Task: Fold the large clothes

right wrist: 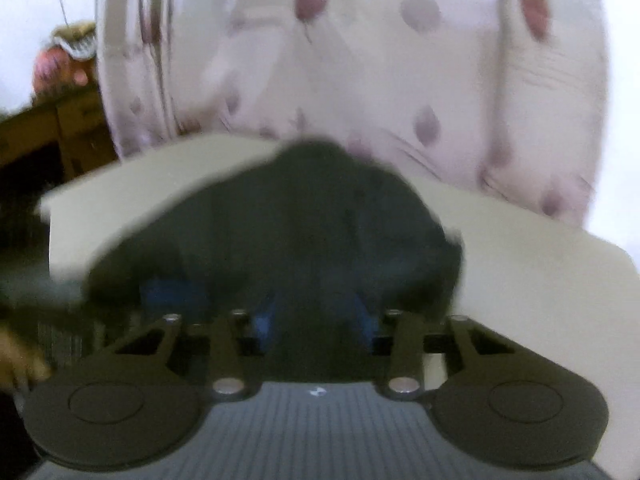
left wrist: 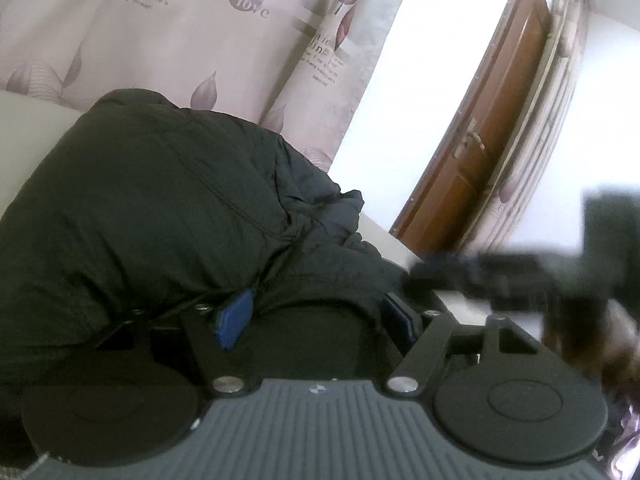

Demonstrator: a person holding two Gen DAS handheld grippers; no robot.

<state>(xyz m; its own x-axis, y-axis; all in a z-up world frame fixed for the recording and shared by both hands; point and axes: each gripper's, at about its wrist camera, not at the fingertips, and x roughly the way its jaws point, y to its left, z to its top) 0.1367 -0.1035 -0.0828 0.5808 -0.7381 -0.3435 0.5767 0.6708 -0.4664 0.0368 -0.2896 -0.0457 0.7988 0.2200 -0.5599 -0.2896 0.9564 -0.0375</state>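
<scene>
A large dark padded jacket [left wrist: 160,208] lies bunched on a white table [left wrist: 24,120]. My left gripper [left wrist: 316,320] sits against its near edge, with dark fabric between the blue-padded fingers [left wrist: 236,320]; the jaws look closed on a fold. In the blurred right wrist view the same jacket [right wrist: 312,216] lies on the table [right wrist: 540,272], and my right gripper [right wrist: 316,320] has dark cloth between its blue pads [right wrist: 264,324]. The right gripper shows as a dark blur in the left wrist view [left wrist: 480,276].
A patterned pale curtain [left wrist: 180,40] hangs behind the table. A brown wooden door [left wrist: 488,120] stands at the right. A wooden cabinet [right wrist: 52,128] is at the left in the right wrist view.
</scene>
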